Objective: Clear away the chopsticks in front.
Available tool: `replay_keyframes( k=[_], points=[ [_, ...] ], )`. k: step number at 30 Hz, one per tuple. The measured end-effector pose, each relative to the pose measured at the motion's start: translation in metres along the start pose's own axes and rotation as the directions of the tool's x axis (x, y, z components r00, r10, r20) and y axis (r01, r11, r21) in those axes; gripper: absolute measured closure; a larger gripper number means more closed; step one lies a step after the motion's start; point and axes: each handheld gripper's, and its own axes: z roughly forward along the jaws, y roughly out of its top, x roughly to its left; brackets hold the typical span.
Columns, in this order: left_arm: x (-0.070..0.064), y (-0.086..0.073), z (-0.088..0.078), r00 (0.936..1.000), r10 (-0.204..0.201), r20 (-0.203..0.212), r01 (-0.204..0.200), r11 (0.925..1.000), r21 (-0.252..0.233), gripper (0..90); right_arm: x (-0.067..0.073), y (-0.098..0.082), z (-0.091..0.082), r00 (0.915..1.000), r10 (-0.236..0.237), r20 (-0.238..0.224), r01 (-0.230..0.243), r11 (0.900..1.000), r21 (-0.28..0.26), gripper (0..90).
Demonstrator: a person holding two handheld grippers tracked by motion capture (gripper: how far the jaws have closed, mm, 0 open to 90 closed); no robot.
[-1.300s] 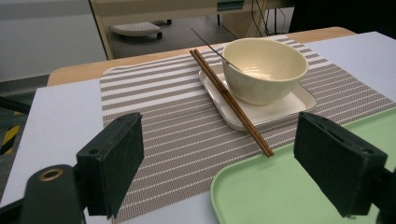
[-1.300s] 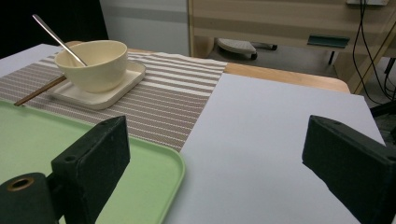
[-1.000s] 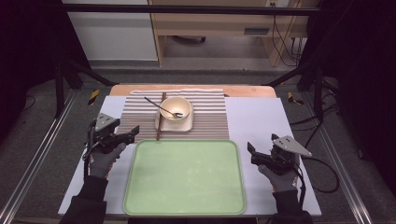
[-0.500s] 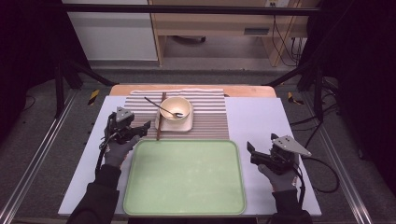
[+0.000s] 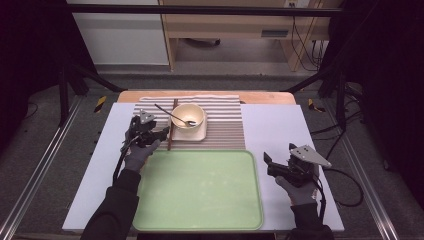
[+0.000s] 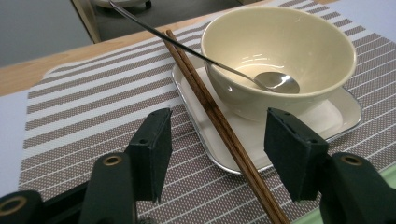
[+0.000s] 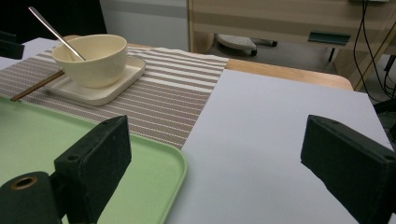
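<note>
We bring our left gripper over the chopsticks, which lie with one end propped on the small square plate under the cream bowl. Its jaws have just been closing and straddle the pair without pressing yet. Our right gripper waits wide open and empty, well right of the bowl. Nothing is lifted so far; the green tray near the bowl lies bare, and the spoon rests inside the bowl.
</note>
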Motion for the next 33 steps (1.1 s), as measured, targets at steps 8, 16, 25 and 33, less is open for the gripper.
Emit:
replay_keyframes(
  k=[8, 16, 25, 33],
  points=[
    [0.0, -0.003, 0.02, 0.9997, -0.024, 0.011, 0.024, 0.9993, 0.028, 49.9, 0.0, 0.0, -0.001, 0.9999, -0.009, 0.008, 0.009, 1.0, -0.003, 9.1],
    [0.0, -0.005, 0.032, 0.999, -0.037, 0.026, 0.035, 0.997, 0.069, 58.8, 0.0, -0.001, 0.001, 0.9998, -0.014, 0.011, 0.014, 1.0, 0.005, 9.1],
    [-0.002, -0.01, 0.041, 0.9976, -0.047, 0.051, 0.042, 0.9942, 0.099, 64.8, 0.0, 0.0, 0.0, 0.9999, -0.011, 0.007, 0.011, 1.0, 0.004, 9.2],
    [-0.001, -0.01, 0.042, 0.9957, -0.071, 0.059, 0.065, 0.9934, 0.095, 69.4, -0.001, -0.001, 0.0, 0.9999, -0.009, 0.009, 0.009, 1.0, 0.004, 9.2]
  ],
)
